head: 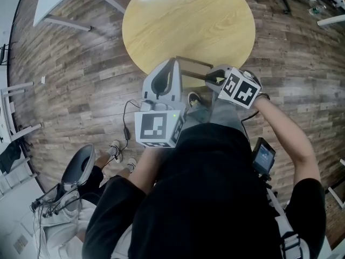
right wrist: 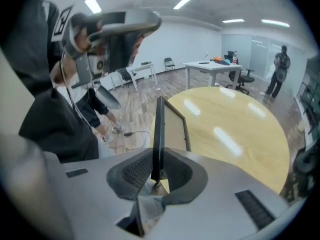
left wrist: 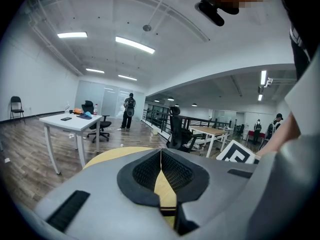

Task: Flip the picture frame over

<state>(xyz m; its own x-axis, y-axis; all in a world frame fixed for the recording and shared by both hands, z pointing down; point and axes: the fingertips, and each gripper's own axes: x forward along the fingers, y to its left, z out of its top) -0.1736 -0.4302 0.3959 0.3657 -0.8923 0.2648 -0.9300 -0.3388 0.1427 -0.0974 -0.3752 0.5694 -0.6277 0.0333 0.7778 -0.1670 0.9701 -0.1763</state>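
Standing edgewise, picture frame (right wrist: 159,129), right gripper (right wrist: 156,176) clamped

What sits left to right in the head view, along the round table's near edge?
left gripper → picture frame → right gripper

My left gripper (left wrist: 161,153) and right gripper (right wrist: 157,163) are smooth pale grey shells. Each has black mesh-textured pads (left wrist: 142,173) in a dark rounded hollow and narrow black slots (left wrist: 70,210) on its top face. Each carries a cube of black-and-white square markers; the left cube (head: 156,129) has a small green light (head: 174,115), and the right cube (head: 241,89) shows two marker faces. I wear a black short-sleeved top (head: 215,198). At my right side are a small black device with a screen (head: 263,158) and a grey buckled strap (head: 288,243).
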